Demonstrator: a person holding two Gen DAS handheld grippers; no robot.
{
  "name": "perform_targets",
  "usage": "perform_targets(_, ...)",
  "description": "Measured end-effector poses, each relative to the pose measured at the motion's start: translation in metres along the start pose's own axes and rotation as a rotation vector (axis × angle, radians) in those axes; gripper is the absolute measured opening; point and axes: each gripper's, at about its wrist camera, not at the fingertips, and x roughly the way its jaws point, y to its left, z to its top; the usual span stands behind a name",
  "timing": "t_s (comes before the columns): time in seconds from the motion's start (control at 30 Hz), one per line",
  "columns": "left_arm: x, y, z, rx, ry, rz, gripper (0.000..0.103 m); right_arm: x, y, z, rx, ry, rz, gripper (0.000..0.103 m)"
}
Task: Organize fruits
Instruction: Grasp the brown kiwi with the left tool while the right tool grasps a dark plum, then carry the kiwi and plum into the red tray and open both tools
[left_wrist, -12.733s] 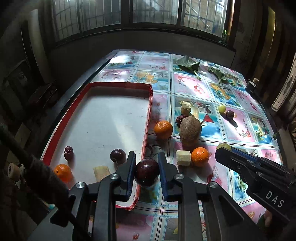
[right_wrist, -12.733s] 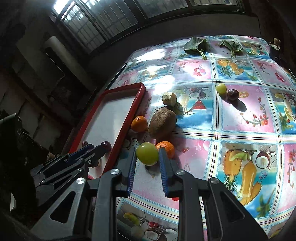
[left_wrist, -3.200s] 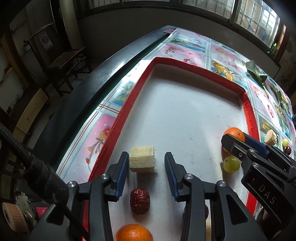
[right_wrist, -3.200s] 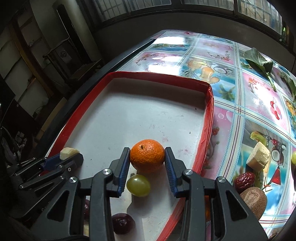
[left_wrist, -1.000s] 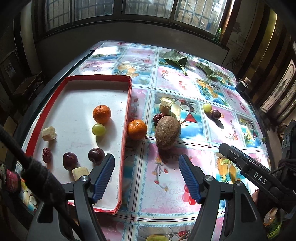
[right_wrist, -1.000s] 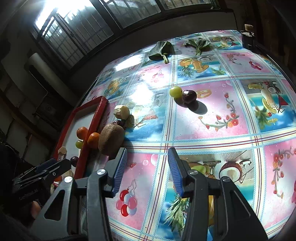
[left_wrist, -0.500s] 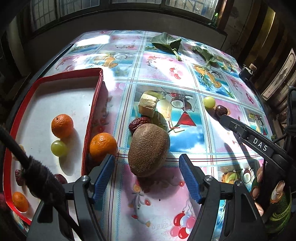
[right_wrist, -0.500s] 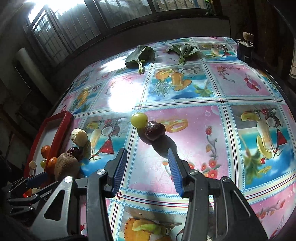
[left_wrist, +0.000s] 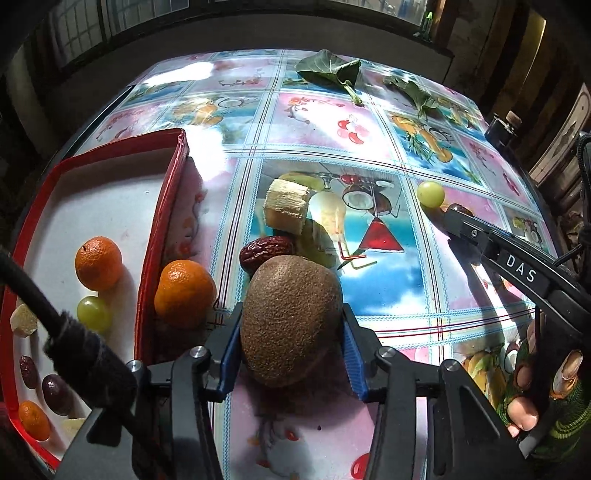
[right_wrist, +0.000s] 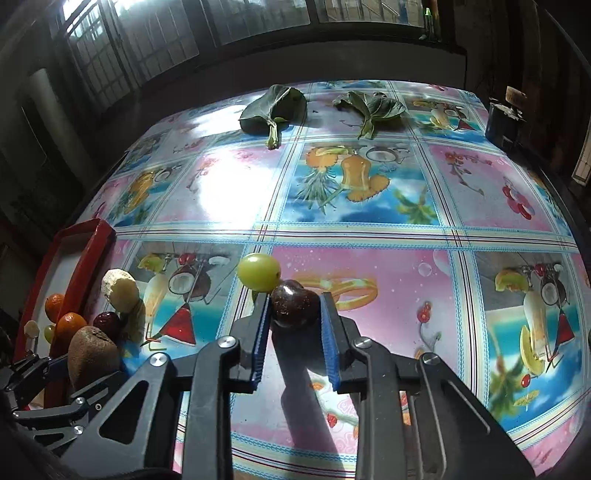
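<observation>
Here, the kiwi (left_wrist: 291, 317) is pinched between the blue fingers (left_wrist: 229, 354) of the left gripper (left_wrist: 290, 332), whose jaws have just been closing onto it; its long axis is seen running away from the camera, along the fingers. It rests on the bench (left_wrist: 399, 295), just right of the red tray (left_wrist: 147, 266), so the coming carry is judged to go leftward over the rim. A tangerine (left_wrist: 184, 293) is wedged against that rim, a red date (left_wrist: 264, 253) touches the kiwi's far end. The right gripper (right_wrist: 295, 314), pitched steeply downward, has just been closing too and is clamped on a dark cherry (right_wrist: 294, 308), with a green grape (right_wrist: 258, 271) touching it.
</observation>
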Motion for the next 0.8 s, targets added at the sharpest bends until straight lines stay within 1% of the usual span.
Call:
perform_targets(0.1, -0.006, 0.000, -0.006, -0.004, 0.008, -0.022, 0.047, -0.007, -0.003, -0.004, 0.021, 0.003, 0.031, 0.027)
perform_targets(0.2, -0.016, -0.002, -0.015, -0.003, 0.002, -0.041, 0.047, -0.021, 0.002, -0.010, 0.022, -0.013, 0.055, 0.027)
perform_targets(0.3, -0.028, 0.002, -0.024, -0.008, -0.002, -0.083, 0.047, -0.038, 0.009, -0.019, 0.022, -0.031, 0.086, 0.027)
perform_targets(0.4, -0.044, 0.008, -0.032, -0.011, -0.024, -0.107, 0.046, -0.054, 0.017, -0.030, 0.022, -0.039, 0.120, 0.027)
perform_targets(0.53, -0.066, 0.020, -0.039, -0.030, -0.059, -0.115, 0.046, -0.071, 0.031, -0.044, 0.014, -0.042, 0.161, 0.027)
perform_targets(0.67, -0.085, 0.035, -0.040, -0.057, -0.107, -0.083, 0.046, -0.080, 0.048, -0.050, -0.005, -0.043, 0.188, 0.027)
perform_targets(0.8, -0.098, 0.050, -0.040, -0.083, -0.146, -0.023, 0.046, -0.085, 0.066, -0.053, -0.035, -0.040, 0.214, 0.027)
